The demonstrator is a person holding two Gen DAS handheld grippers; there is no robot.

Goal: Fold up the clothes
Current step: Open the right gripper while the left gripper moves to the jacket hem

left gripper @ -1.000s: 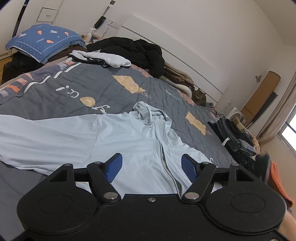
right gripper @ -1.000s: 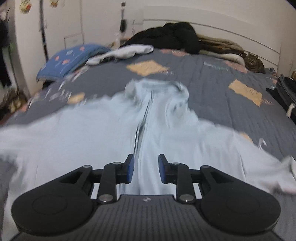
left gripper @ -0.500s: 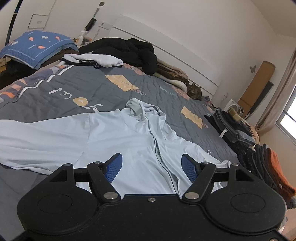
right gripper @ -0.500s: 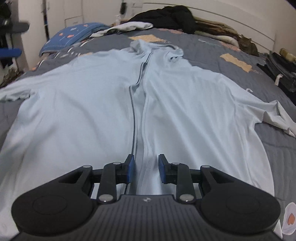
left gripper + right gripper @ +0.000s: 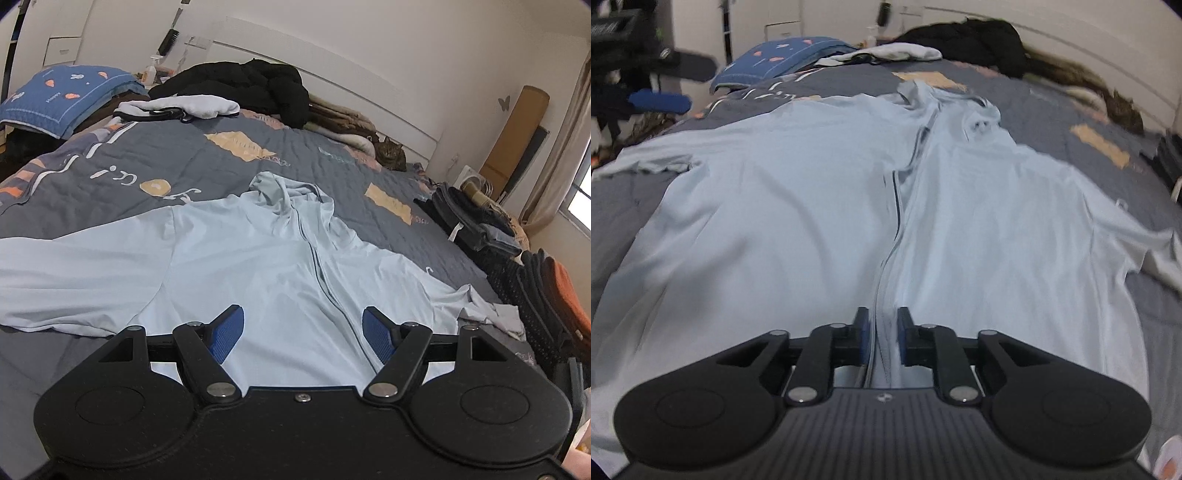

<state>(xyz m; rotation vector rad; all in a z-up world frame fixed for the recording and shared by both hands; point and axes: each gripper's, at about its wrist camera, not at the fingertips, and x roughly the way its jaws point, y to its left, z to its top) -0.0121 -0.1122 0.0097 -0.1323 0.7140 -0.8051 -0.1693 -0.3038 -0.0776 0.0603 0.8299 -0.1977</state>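
The right gripper (image 5: 882,334) has been lowered, jaws closing around the pale blue zip-up hooded jacket's (image 5: 798,206) zipper hem at 6 o'clock; the left gripper (image 5: 303,334) is held open above it.

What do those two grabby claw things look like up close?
Each gripper is black plastic. The left gripper has two flat fingers with bumpy blue pads, silver pivot bolts, and a round disc shape on each side of its wide body. The right gripper looks the same, but its body has fine ribbed lines. No cables or sleeves show.
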